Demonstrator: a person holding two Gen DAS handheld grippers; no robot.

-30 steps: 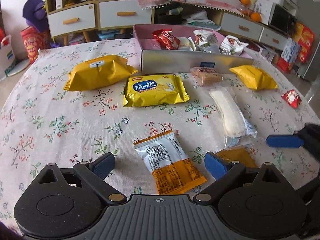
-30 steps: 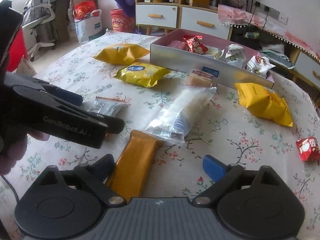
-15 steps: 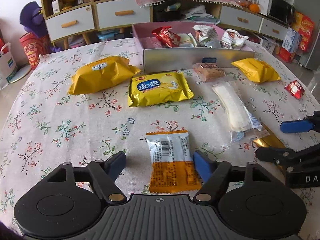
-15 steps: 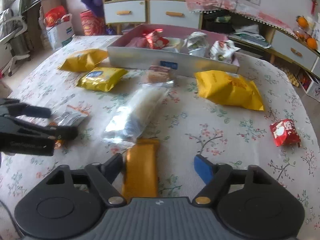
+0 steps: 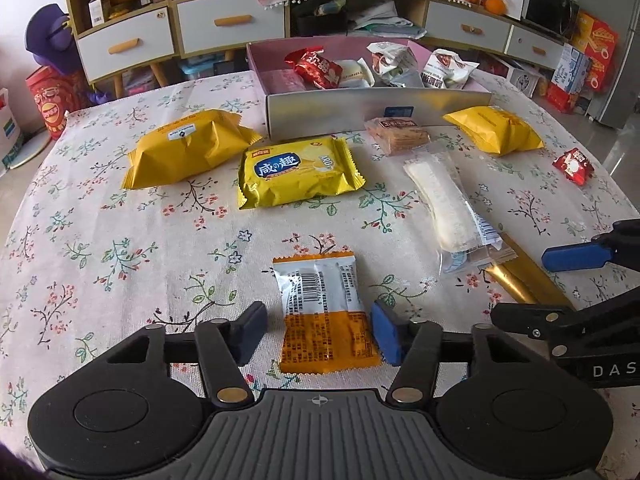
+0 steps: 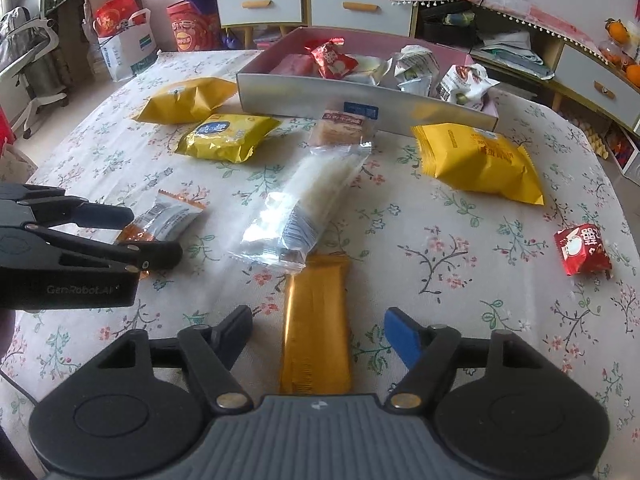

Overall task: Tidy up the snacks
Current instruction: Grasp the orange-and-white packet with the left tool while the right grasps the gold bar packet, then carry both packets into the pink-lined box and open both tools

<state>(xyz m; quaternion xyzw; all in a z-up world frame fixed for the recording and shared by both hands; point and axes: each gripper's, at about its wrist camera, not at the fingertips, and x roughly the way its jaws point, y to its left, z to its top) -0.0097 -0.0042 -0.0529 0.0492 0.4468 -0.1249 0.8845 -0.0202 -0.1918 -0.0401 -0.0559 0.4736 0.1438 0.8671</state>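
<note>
A floral tablecloth [image 5: 120, 240] is covering the table, with drawer cabinets and clutter sitting behind it. A pink open box [image 5: 376, 98] is sitting at the far edge, already holding several wrapped snacks.

The left gripper [image 5: 320, 330] is hovering low over an orange-and-silver snack packet [image 5: 324, 312] lying flat, barcode up. Its jaws have just been closing; the packet is lying between them, the blue right pad [image 5: 386, 334] sitting right at the packet's edge, the left pad apart from it. No grip yet, fingers released.

The right gripper [image 6: 320, 334] is straddling a gold bar wrapper [image 6: 316, 332]. Its jaws have just been closing too; gaps are showing on both sides, so it is released as well.

A clear long packet [image 6: 304, 208] is overlapping the gold bar's far end, lying in the way toward the box. Two yellow bags [image 5: 188, 148] [image 5: 298, 170] are lying left of centre, a third yellow bag [image 6: 476, 160] on the right, a small biscuit pack [image 5: 396, 134] is touching the box wall, and a red candy [image 6: 582, 248] is lying well apart at the right edge.
</note>
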